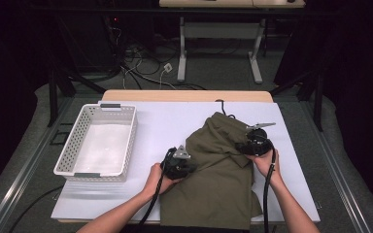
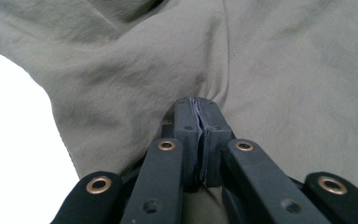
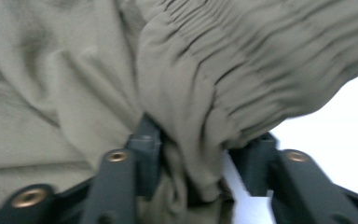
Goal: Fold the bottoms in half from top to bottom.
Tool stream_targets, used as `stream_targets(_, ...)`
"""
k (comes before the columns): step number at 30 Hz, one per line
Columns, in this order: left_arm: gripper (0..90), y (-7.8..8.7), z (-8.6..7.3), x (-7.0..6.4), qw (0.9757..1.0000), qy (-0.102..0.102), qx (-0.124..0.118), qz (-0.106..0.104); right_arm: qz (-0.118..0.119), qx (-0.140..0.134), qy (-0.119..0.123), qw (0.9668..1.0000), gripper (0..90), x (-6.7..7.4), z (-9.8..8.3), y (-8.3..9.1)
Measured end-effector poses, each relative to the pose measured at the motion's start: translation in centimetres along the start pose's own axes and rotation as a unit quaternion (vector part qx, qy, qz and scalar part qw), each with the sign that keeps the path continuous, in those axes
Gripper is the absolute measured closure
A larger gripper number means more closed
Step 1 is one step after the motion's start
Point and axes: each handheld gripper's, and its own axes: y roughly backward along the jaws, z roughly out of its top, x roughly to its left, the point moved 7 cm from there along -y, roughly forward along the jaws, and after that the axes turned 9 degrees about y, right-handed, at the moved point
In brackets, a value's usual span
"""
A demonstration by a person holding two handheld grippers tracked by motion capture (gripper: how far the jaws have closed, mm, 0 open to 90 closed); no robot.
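Left hand-held gripper (image 2: 199,109) pinches one olive garment (image 1: 218,165) (right hand-held gripper (image 3: 200,154) open); one basket (image 1: 73,150).

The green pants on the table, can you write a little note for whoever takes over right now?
Left claw: shut, pinching a fold of the olive green pants at their left side.
Right claw: jaws apart, the gathered elastic waistband lying between them, not clamped.
Pants: crumpled on the white table cover, partly folded over, lower end reaching the near edge.
White basket: at the left, holds no pants.
Done: folding looks started. Left: probably finish the fold, then perhaps move the pants to the basket.
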Motion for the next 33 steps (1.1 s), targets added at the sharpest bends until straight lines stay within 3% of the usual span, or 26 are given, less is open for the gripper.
stream_targets(3, 87.3, 0.0, 0.0, 0.0, 1.0000, -0.001, 0.000, 0.000, 0.003, 0.001, -0.004, 1.0000, 39.9, -0.6, 0.2, 0.5)
stream_targets(7, 87.3, 0.0, 0.0, 0.0, 1.0000, -0.001, 0.000, 0.001, 0.003, -0.014, -0.007, 0.9999, 31.5, -1.5, 0.8, 1.9)
stream_targets(11, 87.3, 0.0, 0.0, 0.0, 1.0000, 0.000, 0.000, 0.000, -0.002, -0.041, -0.019, 0.9990, 31.3, -2.9, 1.7, 3.4)
stream_targets(17, 87.3, 0.0, 0.0, 0.0, 1.0000, 0.001, 0.000, 0.000, 0.016, -0.071, -0.051, 0.9961, 33.9, -4.3, 3.2, 2.9)
stream_targets(20, 87.3, 0.0, 0.0, 0.0, 1.0000, -0.001, 0.000, 0.001, 0.017, -0.046, -0.054, 0.9973, 38.7, -4.4, 3.4, 1.3)
stream_targets(24, 87.3, 0.0, 0.0, 0.0, 1.0000, -0.001, -0.001, 0.001, 0.016, -0.002, -0.056, 0.9983, 35.5, -4.3, 2.8, -1.3)
stream_targets(30, 87.3, 0.0, 0.0, 0.0, 1.0000, -0.001, -0.001, 0.001, 0.009, 0.035, -0.065, 0.9972, 26.9, -4.5, 1.8, -3.5)
stream_targets(33, 87.3, 0.0, 0.0, 0.0, 1.0000, -0.002, 0.000, 0.000, 0.004, 0.041, -0.064, 0.9971, 27.7, -4.5, 1.5, -4.0)
